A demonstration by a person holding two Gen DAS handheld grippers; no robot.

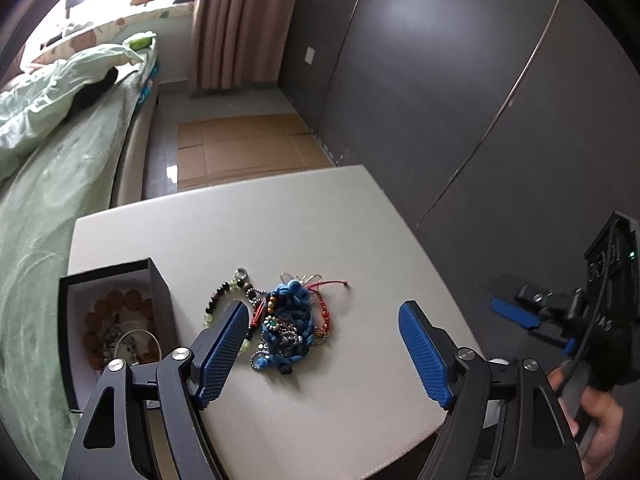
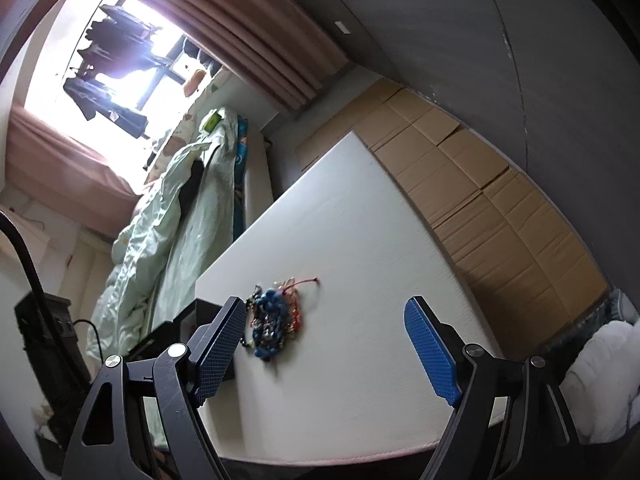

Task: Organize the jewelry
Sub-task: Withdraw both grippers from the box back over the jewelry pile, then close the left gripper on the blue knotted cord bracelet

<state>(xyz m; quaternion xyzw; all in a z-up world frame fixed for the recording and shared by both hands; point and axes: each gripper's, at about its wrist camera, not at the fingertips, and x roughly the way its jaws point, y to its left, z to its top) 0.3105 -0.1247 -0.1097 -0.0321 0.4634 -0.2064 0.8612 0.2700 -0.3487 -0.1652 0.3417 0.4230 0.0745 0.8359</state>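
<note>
A tangled pile of jewelry [image 1: 286, 320] lies on the white table [image 1: 320, 220]: a blue knitted piece, bead bracelets, red cords and silver chains. A black box [image 1: 116, 328] stands open at the table's left edge, with a brown bead bracelet and other pieces inside. My left gripper [image 1: 322, 344] hovers open above the table, the pile just ahead of its left finger, nothing between the pads. In the right wrist view the pile of jewelry [image 2: 276, 320] lies ahead of my right gripper [image 2: 326, 344], which is open and holds nothing. The right gripper [image 1: 532, 320] also shows at the right edge of the left wrist view, held by a hand [image 1: 600, 420].
A bed with a pale green quilt [image 1: 48, 128] runs along the table's left side. Flattened cardboard [image 1: 248, 144] covers the floor beyond the table, beside a dark grey wardrobe wall [image 1: 460, 80]. Pink curtains [image 2: 256, 36] frame a bright window. A white cloth bundle [image 2: 608, 372] sits at the right.
</note>
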